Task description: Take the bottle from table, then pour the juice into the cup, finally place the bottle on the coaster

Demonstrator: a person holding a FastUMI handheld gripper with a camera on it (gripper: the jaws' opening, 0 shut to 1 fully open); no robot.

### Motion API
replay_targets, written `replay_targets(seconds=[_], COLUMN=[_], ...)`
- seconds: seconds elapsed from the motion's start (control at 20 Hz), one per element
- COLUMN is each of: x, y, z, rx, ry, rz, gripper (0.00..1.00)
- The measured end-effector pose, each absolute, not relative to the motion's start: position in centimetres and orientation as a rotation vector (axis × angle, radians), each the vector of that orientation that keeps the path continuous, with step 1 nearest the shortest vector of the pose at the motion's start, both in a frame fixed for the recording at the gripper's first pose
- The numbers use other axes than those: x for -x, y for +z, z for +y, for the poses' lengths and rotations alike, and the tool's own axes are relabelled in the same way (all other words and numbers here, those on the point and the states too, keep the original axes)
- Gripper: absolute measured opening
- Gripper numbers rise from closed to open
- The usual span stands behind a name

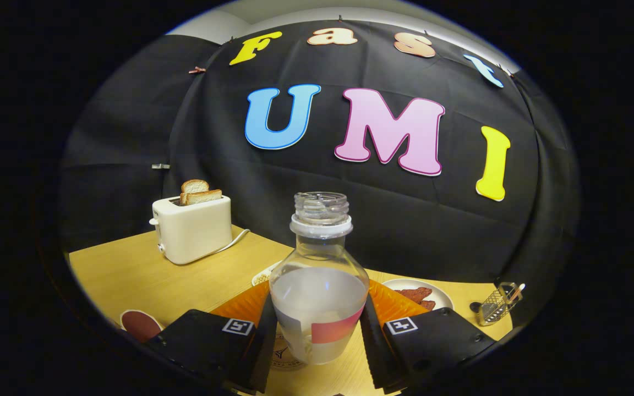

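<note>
The light wooden table [141, 275] spreads beneath everything, backed by the booth's black cloth wall [102, 143]. On its far left part stands a cream-coloured two-slot toaster [193, 228] with two slices of toasted bread [200, 192] sticking up from its slots and a pale cord [234, 240] trailing off toward the wall.

Nearest the camera, the clear plastic bottle [320, 275] stands upright, uncapped, with a white ring below its threaded neck, a cloudy pale liquid filling its lower half and a label with a pink-red band near its base. It sits between the two fingers of the gripper [317, 335]; both fingers press against its lower sides, so the gripper is clamped around the bottle. Whether the bottle's base touches the table cannot be made out.

Behind the bottle, an orange ribbed dish [391, 302] shows on both sides of it. Beyond that to the right lies a white round plate [441, 294] carrying reddish-brown pieces of food [417, 294]. Further right sits a small wire-mesh holder [496, 305] with a thin utensil in it. Left of the fingers, a dark red round coaster [140, 324] rests on the table, well apart from the bottle. A pale dish edge [263, 275] peeks out just left of the bottle.
</note>
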State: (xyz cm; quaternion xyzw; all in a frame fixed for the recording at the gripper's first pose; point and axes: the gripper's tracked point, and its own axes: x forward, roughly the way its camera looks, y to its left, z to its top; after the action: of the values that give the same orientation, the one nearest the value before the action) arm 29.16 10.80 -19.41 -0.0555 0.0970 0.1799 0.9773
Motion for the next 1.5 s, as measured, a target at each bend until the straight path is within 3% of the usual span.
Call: replay_targets(seconds=[0.3, 1.05, 1.2, 1.3, 1.5], x=[-29.4, -29.0, -28.4, -28.0, -26.2], y=[-23.5, -25.2, -25.2, -25.0, -23.6], z=[11.9, 13.5, 13.9, 13.7, 13.9], rx=[0.010, 0.038, 0.008, -0.002, 0.029], ry=[0.394, 0.413, 0.437, 0.435, 0.442], rz=[0.239, 0.234, 0.260, 0.287, 0.317], gripper=[0.73, 0.76, 0.80, 1.00, 0.99])
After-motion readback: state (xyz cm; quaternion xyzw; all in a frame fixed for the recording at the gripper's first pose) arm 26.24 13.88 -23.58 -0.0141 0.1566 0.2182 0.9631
